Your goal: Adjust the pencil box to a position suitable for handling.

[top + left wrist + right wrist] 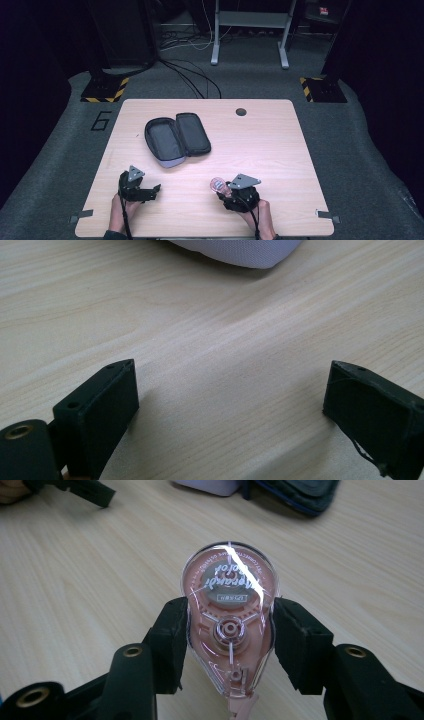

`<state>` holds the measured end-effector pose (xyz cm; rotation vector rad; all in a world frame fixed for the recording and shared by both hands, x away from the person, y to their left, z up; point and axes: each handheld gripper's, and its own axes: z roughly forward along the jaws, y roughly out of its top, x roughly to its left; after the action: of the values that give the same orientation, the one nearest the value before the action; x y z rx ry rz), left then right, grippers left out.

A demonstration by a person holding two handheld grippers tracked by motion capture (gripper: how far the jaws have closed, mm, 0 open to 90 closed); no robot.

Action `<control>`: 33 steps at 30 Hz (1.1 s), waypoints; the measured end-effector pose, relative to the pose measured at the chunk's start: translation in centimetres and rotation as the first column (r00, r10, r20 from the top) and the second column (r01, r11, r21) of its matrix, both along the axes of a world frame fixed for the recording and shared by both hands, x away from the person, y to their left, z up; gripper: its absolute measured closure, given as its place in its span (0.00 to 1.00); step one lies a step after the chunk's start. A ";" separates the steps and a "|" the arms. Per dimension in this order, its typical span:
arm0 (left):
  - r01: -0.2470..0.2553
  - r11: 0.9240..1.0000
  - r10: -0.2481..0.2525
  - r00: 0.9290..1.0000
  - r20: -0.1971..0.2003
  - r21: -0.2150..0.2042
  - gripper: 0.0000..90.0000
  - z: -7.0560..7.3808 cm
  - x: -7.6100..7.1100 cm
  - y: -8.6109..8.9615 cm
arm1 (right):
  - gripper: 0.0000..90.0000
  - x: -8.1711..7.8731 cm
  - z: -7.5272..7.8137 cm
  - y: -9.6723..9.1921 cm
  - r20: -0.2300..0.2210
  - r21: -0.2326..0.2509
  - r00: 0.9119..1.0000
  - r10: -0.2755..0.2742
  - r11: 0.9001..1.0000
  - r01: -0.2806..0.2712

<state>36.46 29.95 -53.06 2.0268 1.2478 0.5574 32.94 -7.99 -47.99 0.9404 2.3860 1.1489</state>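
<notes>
right gripper [227,630] grips the correction tape [229,625]; left gripper [230,405] gapes empty; open pouch [176,138] on the counter [260,150] likely awaits it.

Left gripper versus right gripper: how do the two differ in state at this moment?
The left gripper has its jaws spread wide with bare table between them, while the right gripper is clamped on a pink correction tape dispenser. The left gripper points toward the open pencil case, which lies nearer to it than to the right gripper. Both are black, hand-held, and sit near the table's near edge.
</notes>
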 end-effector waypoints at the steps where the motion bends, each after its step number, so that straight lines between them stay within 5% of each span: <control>1: 0.000 1.000 0.000 1.000 0.000 0.000 0.08 0.0 0.0 0.0 | 0.55 0.0 0.0 -0.4 0.000 0.001 1.000 -0.005 1.000 0.005; 8: 0.001 1.000 -0.001 1.000 0.000 0.001 0.08 0.0 0.0 0.0 | 0.55 0.3 0.2 -3.3 0.010 -0.016 0.997 -0.077 0.997 0.077; 17: 0.000 1.000 0.000 1.000 0.000 0.000 0.08 0.0 0.0 0.0 | 0.55 1.8 -0.7 -8.6 -0.001 -0.041 0.980 -0.199 0.979 0.199; 25: 0.001 1.000 -0.001 1.000 0.000 0.000 0.08 0.0 0.0 0.0 | 0.55 3.7 -2.2 -11.6 -0.041 -0.065 0.964 -0.263 0.963 0.260; 33: 0.001 1.000 -0.001 1.000 -0.001 0.001 0.08 0.0 0.0 0.0 | 0.55 4.0 -3.4 -13.3 -0.067 -0.082 0.957 -0.281 0.958 0.275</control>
<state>36.46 29.96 -53.05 2.0285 1.2471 0.5574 36.92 -21.27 -51.35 1.2692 2.2444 0.9295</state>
